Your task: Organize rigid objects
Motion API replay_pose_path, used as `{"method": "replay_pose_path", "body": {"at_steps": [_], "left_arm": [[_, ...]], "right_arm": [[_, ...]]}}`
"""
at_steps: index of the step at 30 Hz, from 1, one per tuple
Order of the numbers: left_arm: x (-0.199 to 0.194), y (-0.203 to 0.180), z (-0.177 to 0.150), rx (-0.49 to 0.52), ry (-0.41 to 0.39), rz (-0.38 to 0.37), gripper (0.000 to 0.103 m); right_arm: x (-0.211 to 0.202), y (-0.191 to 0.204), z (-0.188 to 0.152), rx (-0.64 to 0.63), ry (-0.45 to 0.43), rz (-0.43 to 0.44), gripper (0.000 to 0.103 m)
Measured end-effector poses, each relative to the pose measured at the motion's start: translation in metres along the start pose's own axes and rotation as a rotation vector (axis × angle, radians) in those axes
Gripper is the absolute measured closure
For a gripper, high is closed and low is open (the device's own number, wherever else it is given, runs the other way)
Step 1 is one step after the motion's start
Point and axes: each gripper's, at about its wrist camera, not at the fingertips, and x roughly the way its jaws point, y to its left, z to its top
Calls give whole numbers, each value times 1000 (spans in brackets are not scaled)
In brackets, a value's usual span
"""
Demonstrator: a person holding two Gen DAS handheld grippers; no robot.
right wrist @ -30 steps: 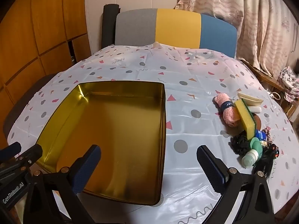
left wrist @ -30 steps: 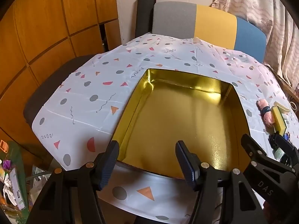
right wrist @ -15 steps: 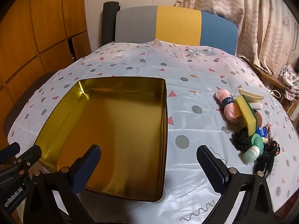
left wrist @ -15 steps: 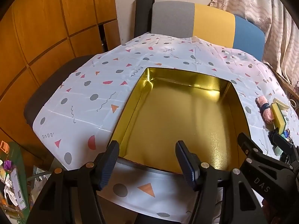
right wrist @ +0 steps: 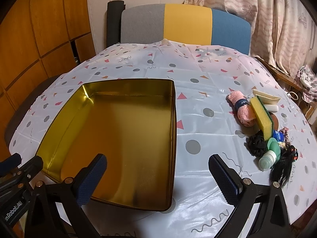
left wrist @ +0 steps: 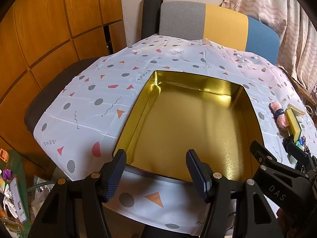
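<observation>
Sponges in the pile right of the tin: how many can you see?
1. The yellow sponge with a green scrub side leans on edge against the pink rolled towel, right of the gold tin. Others may be hidden under the pile.

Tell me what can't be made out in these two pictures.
- Small items behind the sponge and bottle: too small and piled, right view.
- That pile in the left view: partly hidden by the right gripper.
- Tin's outer sides: not visible.
</observation>
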Motion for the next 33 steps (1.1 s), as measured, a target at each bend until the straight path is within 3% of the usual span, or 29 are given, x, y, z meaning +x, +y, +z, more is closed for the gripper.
{"method": "replay_pose_path", "body": {"at_steps": [33], "left_arm": [[3, 0, -1, -7, 17, -18, 40]], "right_arm": [[5, -2, -1, -1, 13, 19, 0]]}}
